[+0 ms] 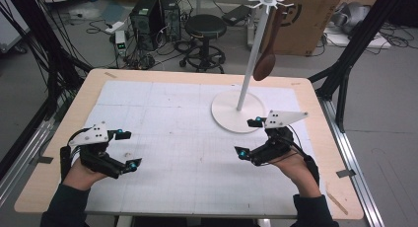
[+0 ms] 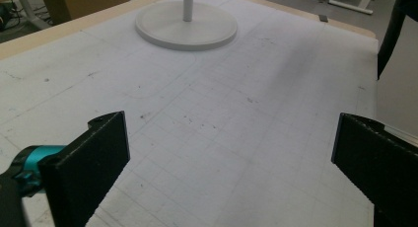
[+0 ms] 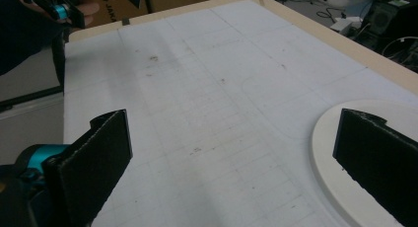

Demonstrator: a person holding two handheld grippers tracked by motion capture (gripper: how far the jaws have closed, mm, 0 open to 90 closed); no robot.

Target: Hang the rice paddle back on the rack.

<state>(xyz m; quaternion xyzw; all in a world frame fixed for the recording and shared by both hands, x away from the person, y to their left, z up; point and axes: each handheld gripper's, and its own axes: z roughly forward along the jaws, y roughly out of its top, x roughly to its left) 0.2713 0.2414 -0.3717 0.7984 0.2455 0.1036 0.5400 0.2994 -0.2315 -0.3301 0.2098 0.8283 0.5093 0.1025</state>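
Note:
A white stand with a round base [image 1: 231, 113] rises at the table's back right, and a brown wooden spoon [image 1: 266, 63] hangs from the hooks at its top. My left gripper [image 1: 127, 149] hovers over the mat's left front, open, nothing between its jaws; its own view [image 2: 231, 153] looks across the mat to the stand base [image 2: 186, 27]. My right gripper [image 1: 249, 137] is open just in front of the base, also holding nothing. In its own view [image 3: 231, 158] the base's rim [image 3: 328, 153] lies beside the right jaw.
A white gridded mat [image 1: 187, 138] covers most of the wooden table [image 1: 59, 153]. The other hand and its gripper [image 3: 59, 10] show far off in the right gripper view. Behind the table stand a black stool [image 1: 205, 27], computer cases [image 1: 148, 15] and a cardboard box [image 1: 310, 19].

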